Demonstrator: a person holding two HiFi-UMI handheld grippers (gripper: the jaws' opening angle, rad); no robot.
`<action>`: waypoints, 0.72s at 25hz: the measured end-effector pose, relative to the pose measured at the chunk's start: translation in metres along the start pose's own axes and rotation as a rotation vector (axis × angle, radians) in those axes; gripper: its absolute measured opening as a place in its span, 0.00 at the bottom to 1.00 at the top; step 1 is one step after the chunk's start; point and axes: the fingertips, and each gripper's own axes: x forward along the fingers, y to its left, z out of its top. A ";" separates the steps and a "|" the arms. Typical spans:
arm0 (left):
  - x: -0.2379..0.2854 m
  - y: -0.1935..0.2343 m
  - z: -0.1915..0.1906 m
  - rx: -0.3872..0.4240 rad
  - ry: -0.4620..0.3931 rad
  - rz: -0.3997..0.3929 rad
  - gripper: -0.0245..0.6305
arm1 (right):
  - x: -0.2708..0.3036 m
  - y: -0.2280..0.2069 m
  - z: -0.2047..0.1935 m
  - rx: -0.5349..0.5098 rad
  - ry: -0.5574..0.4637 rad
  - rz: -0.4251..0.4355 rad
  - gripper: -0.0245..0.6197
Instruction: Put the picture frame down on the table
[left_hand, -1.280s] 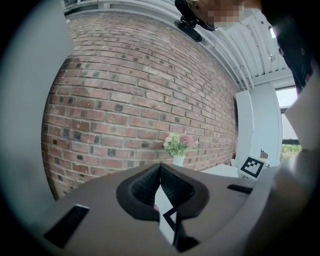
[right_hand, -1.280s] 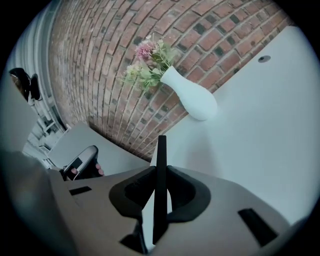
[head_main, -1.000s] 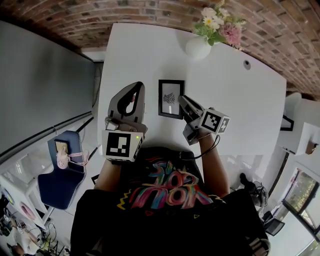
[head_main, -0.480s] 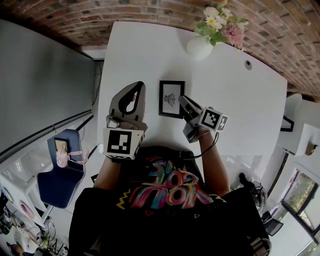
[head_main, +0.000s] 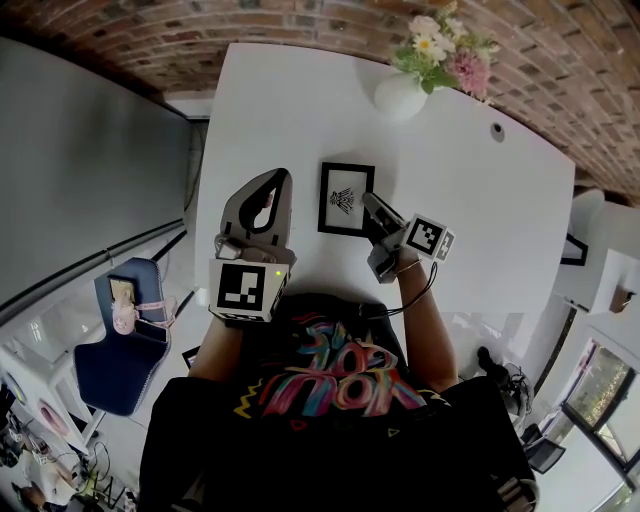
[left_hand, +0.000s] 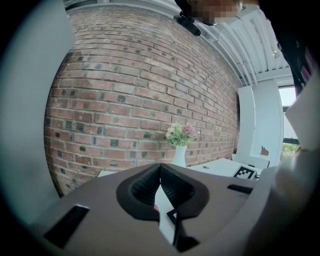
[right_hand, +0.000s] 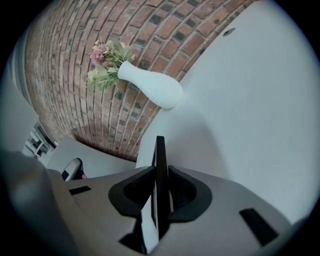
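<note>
Nothing here can be read outright as a word or number. The person's black T-shirt (head_main: 330, 375) carries big graffiti-style lettering in pink, blue and yellow, too twisted to spell out. The cube (head_main: 245, 290) on the left gripper (head_main: 278, 178) and the cube (head_main: 428, 238) on the right gripper (head_main: 368, 200) bear black-and-white square code markers, without letters. The picture frame (head_main: 345, 198) holds a small dark drawing with no legible caption.
</note>
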 end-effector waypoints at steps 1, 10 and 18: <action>0.001 0.000 0.003 -0.011 -0.018 0.004 0.07 | 0.000 -0.003 -0.001 0.010 -0.001 -0.003 0.20; -0.002 0.001 -0.002 0.006 0.014 0.000 0.07 | 0.003 -0.017 -0.009 0.039 0.031 -0.014 0.24; -0.002 -0.002 0.001 0.000 -0.004 -0.006 0.07 | 0.005 -0.008 -0.010 -0.085 0.083 -0.049 0.37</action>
